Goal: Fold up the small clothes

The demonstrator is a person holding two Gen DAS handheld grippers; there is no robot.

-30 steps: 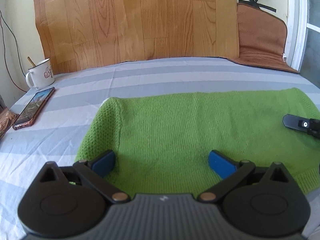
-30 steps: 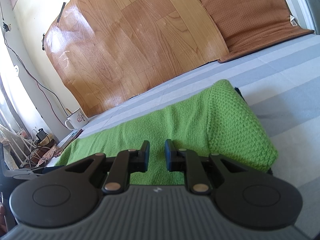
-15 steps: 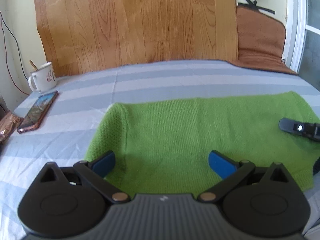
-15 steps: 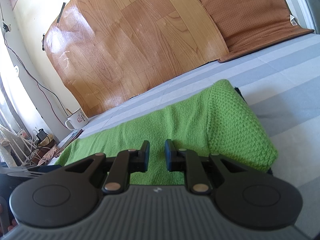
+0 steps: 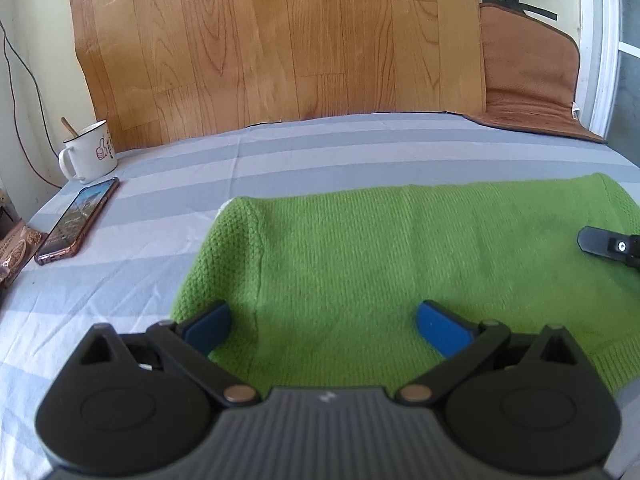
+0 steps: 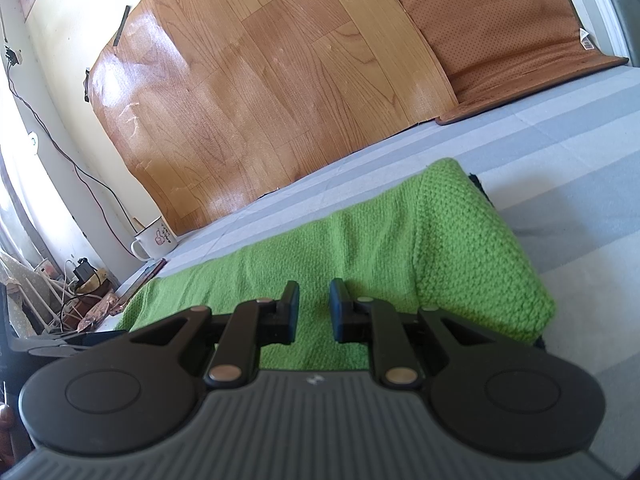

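Two grippers hover over one green sweater point(image 5: 400, 264), which lies flat across the striped bed point(image 5: 320, 152). The left gripper point(image 5: 324, 320) has its jaws spread wide above the sweater's near edge. The right gripper point(image 6: 314, 308) keeps a narrow gap, gripping nothing. Left of the sweater lie a phone point(image 5: 78, 222) and mug point(image 5: 90, 156).

One green sweater point(image 5: 400, 256) is lying on one striped sheet point(image 5: 320, 148). One mug point(image 5: 90, 152), one phone point(image 5: 78, 220) and two grippers are showing: left point(image 5: 324, 320), right point(image 6: 314, 306).
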